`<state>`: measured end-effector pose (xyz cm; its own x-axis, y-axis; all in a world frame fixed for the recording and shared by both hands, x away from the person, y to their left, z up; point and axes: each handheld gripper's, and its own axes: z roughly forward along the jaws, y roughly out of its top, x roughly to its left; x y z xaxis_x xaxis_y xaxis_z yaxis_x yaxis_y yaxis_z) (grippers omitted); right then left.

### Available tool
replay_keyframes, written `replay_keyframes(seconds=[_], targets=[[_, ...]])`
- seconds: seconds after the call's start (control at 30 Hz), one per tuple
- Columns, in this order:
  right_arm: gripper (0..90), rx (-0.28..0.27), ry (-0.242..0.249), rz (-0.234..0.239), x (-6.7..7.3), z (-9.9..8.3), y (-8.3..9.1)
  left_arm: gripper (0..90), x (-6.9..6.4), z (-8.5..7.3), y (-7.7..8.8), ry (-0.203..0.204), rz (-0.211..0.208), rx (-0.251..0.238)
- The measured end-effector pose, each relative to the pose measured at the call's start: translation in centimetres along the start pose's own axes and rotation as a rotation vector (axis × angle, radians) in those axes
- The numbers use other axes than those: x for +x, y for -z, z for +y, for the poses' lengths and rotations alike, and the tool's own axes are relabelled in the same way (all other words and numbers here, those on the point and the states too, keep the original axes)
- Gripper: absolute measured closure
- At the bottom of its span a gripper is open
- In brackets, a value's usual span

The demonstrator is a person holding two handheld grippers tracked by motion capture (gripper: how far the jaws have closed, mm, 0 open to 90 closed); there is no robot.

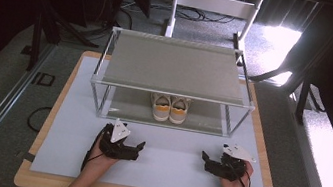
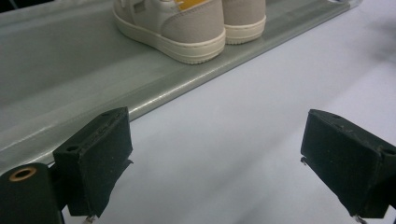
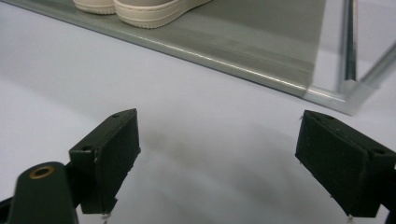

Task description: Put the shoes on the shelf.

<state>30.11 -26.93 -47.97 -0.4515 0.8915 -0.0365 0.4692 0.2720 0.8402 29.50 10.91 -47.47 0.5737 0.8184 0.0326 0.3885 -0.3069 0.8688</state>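
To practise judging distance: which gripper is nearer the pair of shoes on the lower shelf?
Left. The left gripper sits just in front and left of the shoes; the right gripper is farther off, in front and to their right.

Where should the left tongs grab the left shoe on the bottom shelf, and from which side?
Probably at the heel of the left shoe. It stands on the rack's lower shelf with the heel toward the open front, close beside the right shoe. Bring the left tongs, jaws open, straight in from the front, low under the top shelf, and pinch the heel collar.
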Motion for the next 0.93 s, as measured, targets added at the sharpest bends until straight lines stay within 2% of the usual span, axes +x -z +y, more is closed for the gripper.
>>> replay_keyframes(seconds=[0.1,0.3,0.47,0.53,0.63,0.93], targets=[[13.0,-0.005,-0.008,-0.003,-0.3,-0.2,0.3,8.8,0.2,-0.2,0.3,0.001,0.011,-0.011],[12.6,-0.037,-0.048,-0.016,-1.5,-0.6,1.0,8.8,1.4,-1.1,1.3,-0.003,0.022,-0.034],[12.8,-0.047,-0.083,-0.023,-2.2,-0.7,1.1,8.8,1.9,-1.7,1.7,0.003,0.036,-0.076],[13.5,-0.04,-0.086,-0.021,-2.2,-0.7,1.0,8.8,1.9,-1.9,1.6,-0.02,0.035,-0.089],[13.6,-0.04,-0.077,-0.022,-2.1,-0.7,1.0,8.8,2.0,-2.0,1.5,-0.021,0.031,-0.083],[13.9,-0.025,-0.082,-0.018,-2.2,-0.7,0.8,10.8,2.4,-2.1,1.6,0.02,0.01,-0.092]])
